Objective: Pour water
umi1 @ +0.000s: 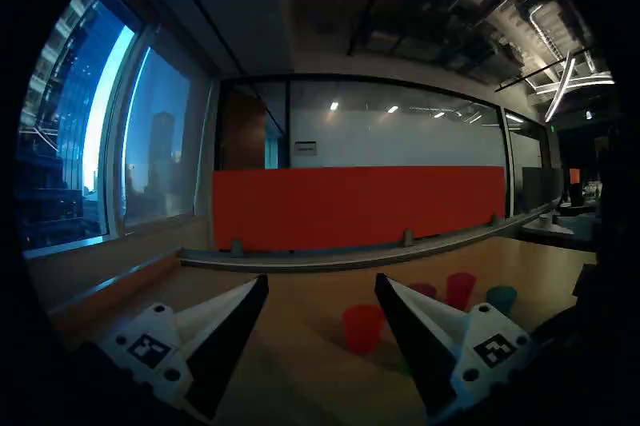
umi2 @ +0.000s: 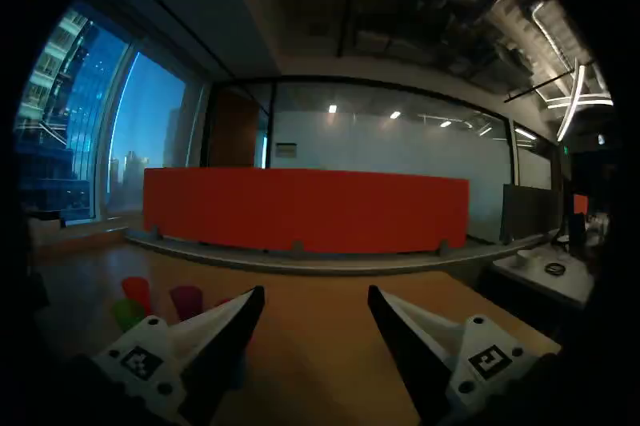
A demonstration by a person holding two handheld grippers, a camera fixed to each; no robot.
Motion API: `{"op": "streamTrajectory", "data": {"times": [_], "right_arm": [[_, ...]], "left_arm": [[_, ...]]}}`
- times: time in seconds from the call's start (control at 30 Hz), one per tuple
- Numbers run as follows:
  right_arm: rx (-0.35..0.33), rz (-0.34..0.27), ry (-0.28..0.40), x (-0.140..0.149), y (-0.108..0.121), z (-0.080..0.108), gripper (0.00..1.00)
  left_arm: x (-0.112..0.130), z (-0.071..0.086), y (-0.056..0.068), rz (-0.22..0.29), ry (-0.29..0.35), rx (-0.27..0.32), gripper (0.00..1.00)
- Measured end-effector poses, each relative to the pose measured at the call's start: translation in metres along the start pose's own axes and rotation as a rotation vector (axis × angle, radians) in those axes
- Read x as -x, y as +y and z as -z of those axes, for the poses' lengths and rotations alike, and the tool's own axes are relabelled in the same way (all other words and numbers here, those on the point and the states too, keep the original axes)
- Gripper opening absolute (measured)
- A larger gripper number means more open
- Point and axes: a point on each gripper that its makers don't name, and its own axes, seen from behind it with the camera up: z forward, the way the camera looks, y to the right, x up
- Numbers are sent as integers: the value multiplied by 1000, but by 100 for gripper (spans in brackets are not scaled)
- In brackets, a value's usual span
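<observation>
Several plastic cups stand on the wooden table (umi1: 320,378). In the left gripper view a red cup (umi1: 362,328) stands just ahead between the fingers. A pink cup (umi1: 460,288) and a teal cup (umi1: 502,298) stand farther right, and a dark magenta cup (umi1: 422,290) peeks from behind the right finger. My left gripper (umi1: 320,278) is open and holds nothing. In the right gripper view a red cup (umi2: 138,292), a green cup (umi2: 126,314) and a purple cup (umi2: 186,300) stand at the left. My right gripper (umi2: 314,290) is open, empty, and well to the right of them.
A red partition panel (umi1: 360,206) runs along the table's far edge, with glass walls behind it. Large windows (umi1: 88,138) are on the left. A white side desk (umi2: 552,270) with small items stands to the right. The room is dim.
</observation>
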Motion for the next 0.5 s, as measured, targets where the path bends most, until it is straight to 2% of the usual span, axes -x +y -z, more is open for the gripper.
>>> {"op": "streamTrajectory", "data": {"times": [0.27,0.5], "right_arm": [[-21,-56,0,0,2,5,100],[-16,-83,-33,2,9,12,100]], "left_arm": [[6,1,4,0,22,-34,99],[25,0,12,-30,31,-46,99]]}}
